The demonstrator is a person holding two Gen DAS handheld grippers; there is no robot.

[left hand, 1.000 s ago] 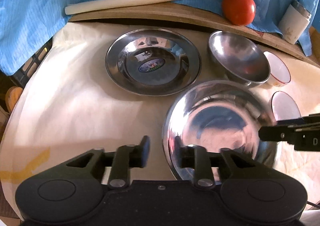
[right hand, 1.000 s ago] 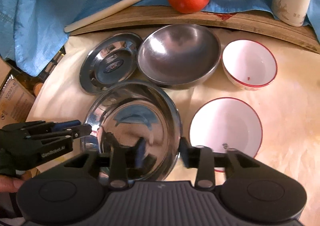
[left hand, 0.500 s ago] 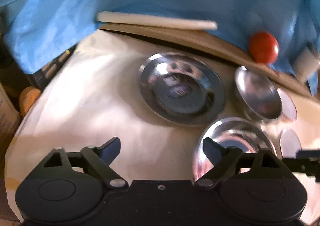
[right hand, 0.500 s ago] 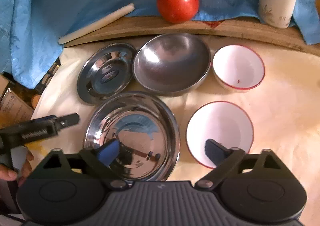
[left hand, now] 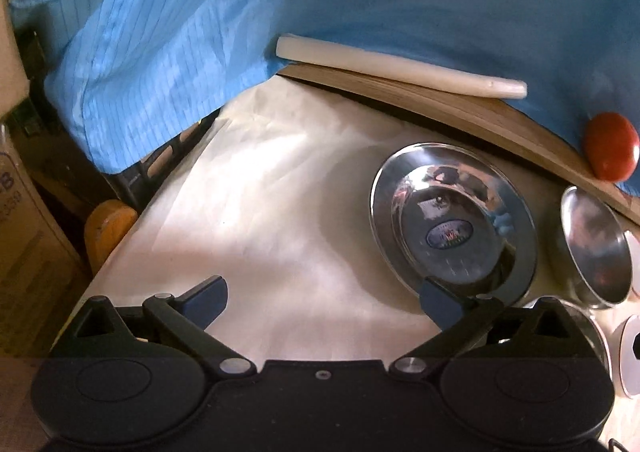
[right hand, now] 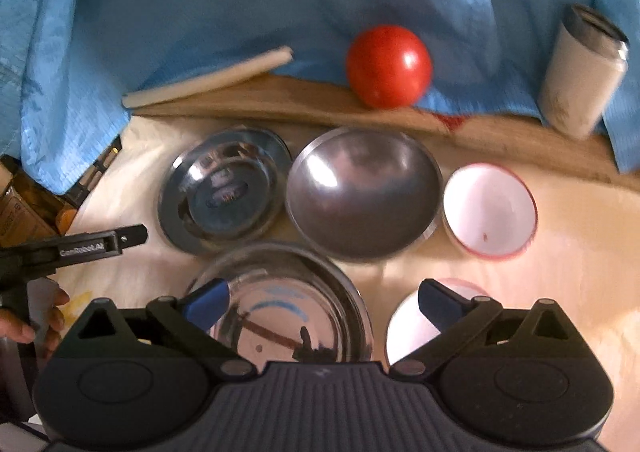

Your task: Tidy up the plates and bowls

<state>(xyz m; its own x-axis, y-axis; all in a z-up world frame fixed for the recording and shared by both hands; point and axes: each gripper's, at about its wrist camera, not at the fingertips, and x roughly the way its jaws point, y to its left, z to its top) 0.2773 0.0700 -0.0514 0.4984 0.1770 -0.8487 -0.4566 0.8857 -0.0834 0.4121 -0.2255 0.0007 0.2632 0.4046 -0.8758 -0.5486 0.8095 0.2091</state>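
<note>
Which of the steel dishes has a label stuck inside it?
The flat steel plate at the back left, beside the matte steel bowl. Its centre carries an oval blue sticker; the bowl has none visible.

White lettering is showing on the side of the left gripper (right hand: pixel 120 242) at the left edge of the right wrist view; it seems to be reading "GenRobot.AI", though blur is making the first letters uncertain. An oval blue and red sticker is sitting in the middle of the flat steel plate (left hand: pixel 452 220), right of centre in the left wrist view, its words too small to read. A cardboard box (left hand: pixel 16 212) at the far left is showing part of a print, possibly "B".
</note>
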